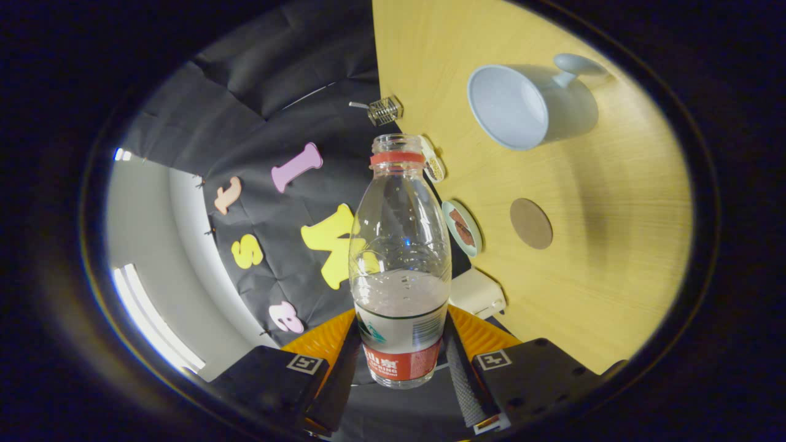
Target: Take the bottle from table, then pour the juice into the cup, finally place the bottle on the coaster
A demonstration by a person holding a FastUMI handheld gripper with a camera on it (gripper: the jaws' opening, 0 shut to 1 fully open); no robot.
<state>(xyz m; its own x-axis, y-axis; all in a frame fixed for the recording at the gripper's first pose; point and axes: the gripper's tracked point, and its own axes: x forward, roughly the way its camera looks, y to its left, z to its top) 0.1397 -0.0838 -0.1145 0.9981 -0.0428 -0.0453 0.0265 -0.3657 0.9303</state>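
Observation:
My gripper [402, 362] is shut on a clear plastic bottle [400, 258], both fingers pressing its labelled lower body. The bottle has no cap, a red neck ring, and holds a little pale liquid in its lower part. The whole view is rolled sideways, so the wooden table [614, 258] stands like a wall beside the bottle. A light blue cup [509, 107] with a handle sits on that table, its mouth turned toward me, beyond and to the side of the bottle's neck. A round brown coaster [531, 223] lies on the table between the cup and my fingers.
Along the table's edge next to the bottle sit a small round dish [462, 228] with a reddish inside, a white boxy object [478, 293] and a small wire basket [385, 111]. The black cloth wall [288, 123] hangs behind the bottle.

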